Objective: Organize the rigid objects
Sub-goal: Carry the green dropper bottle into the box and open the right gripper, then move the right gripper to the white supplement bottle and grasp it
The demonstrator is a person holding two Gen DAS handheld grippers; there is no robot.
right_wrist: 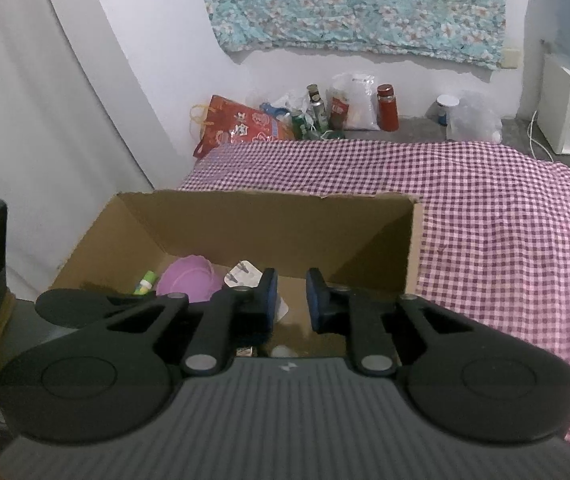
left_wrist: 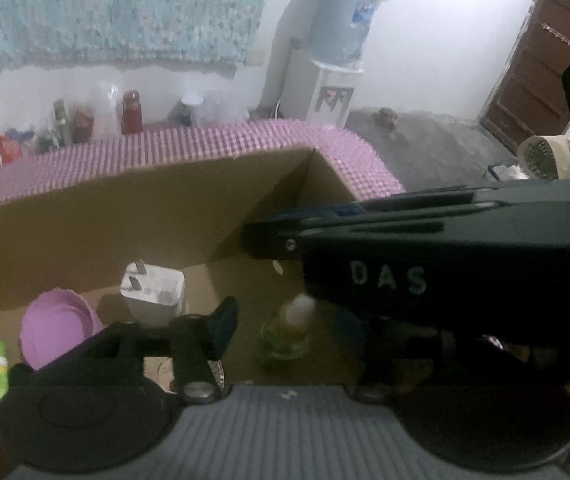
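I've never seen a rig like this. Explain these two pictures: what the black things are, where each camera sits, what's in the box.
No robot: a person holds a two-finger gripper in each hand, each with a camera looking along its fingers. One picture comes from the left gripper, the other from the right gripper. Both look into a cardboard box by a checked cloth. Inside are a purple bowl, a white plug adapter, a green tube and a small bottle. The left gripper is open, its visible finger clear of the bottle. The right gripper is almost closed on nothing. The black body crossing the left view is probably the right gripper.
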